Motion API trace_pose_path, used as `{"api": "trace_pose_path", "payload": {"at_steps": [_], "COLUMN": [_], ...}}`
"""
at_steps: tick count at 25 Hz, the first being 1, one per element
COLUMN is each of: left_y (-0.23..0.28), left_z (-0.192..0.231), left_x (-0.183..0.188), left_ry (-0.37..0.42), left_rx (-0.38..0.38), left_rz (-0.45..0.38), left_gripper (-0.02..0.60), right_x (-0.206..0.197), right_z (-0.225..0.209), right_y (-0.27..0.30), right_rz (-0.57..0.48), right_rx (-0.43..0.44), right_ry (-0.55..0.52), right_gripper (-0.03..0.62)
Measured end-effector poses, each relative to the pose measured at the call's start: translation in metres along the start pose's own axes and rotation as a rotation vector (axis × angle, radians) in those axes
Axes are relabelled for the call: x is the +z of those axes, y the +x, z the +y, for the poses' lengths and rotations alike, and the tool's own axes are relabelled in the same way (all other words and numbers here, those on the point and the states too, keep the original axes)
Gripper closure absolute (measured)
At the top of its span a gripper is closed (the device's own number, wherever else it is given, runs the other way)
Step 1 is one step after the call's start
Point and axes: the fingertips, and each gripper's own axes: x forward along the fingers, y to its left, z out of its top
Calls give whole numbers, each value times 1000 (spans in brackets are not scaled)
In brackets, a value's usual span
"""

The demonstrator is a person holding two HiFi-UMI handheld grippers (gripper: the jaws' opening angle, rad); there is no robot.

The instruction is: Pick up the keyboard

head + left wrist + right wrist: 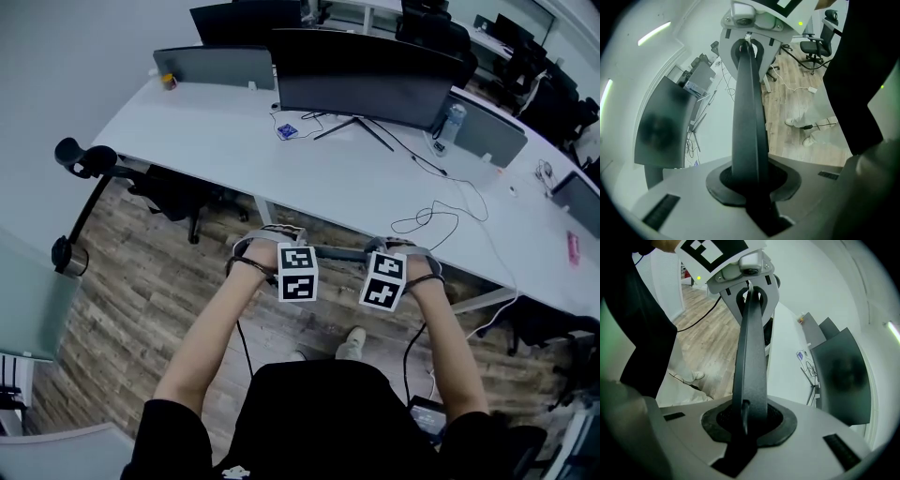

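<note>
I hold the dark keyboard [337, 252] edge-on between both grippers, in the air over the wooden floor, just short of the white desk [216, 131]. My left gripper [300, 250] is shut on its left end, my right gripper [373, 252] on its right end. In the left gripper view the keyboard [749, 117] runs as a long dark slab from my jaws [752, 180] up to the right gripper [750, 28]. The right gripper view mirrors this: the keyboard [751, 357] stretches from my jaws [747, 420] to the left gripper [747, 273]. Its keys are hidden.
A wide dark monitor [366, 80] stands on the desk, with loose cables [436, 220], a bottle [453, 120] and a small blue item [287, 130]. A black office chair [89, 164] sits at the left. More desks and chairs fill the far right.
</note>
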Motion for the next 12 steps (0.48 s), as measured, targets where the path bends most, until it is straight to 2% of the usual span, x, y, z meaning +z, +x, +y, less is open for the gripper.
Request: {"api": "trace_pose_path", "payload": {"at_steps": [12], "left_y": [-17], "left_z": [-25], "left_x": [-22], "left_ry": [42], "left_rx": [-4], "left_rz": [-26], "left_gripper": [505], "right_x": [30], "right_z": [30], "right_y": [-14], "right_rz": [36], "right_rx": [-27], "right_ry": [40], "right_gripper": [526]}}
